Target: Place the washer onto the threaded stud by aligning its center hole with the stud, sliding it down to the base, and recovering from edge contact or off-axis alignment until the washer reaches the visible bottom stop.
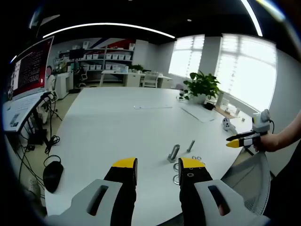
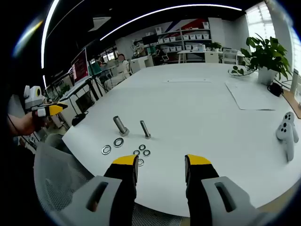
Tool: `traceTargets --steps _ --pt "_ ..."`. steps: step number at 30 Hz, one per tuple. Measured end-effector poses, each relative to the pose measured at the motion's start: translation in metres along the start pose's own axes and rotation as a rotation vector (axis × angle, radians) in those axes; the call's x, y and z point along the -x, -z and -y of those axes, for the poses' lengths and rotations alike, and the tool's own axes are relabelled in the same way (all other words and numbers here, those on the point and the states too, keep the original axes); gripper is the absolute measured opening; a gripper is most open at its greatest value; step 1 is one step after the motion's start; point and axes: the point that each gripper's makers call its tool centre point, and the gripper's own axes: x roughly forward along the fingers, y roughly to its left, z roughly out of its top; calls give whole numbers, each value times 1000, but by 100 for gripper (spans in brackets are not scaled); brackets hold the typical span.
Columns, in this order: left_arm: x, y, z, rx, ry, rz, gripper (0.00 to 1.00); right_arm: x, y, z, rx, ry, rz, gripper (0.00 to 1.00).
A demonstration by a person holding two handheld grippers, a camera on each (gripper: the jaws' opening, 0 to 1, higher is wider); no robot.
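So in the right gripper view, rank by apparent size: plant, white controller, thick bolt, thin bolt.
1. Plant, though it sits far back.
2. White controller.
3. Thick bolt and thin bolt: similar length, the thick one wider; too close to rank firmly.

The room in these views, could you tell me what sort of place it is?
Probably an open-plan office or lab: a large white table, shelves of storage bins along the far wall, a big monitor, and a potted plant by bright windows.
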Motion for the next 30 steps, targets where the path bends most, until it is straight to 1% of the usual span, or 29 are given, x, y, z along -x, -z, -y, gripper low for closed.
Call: traceTargets --steps 30 --pt "-6 0 6 -1 11 -10 33 0 3 7 -7 5 -7 43"
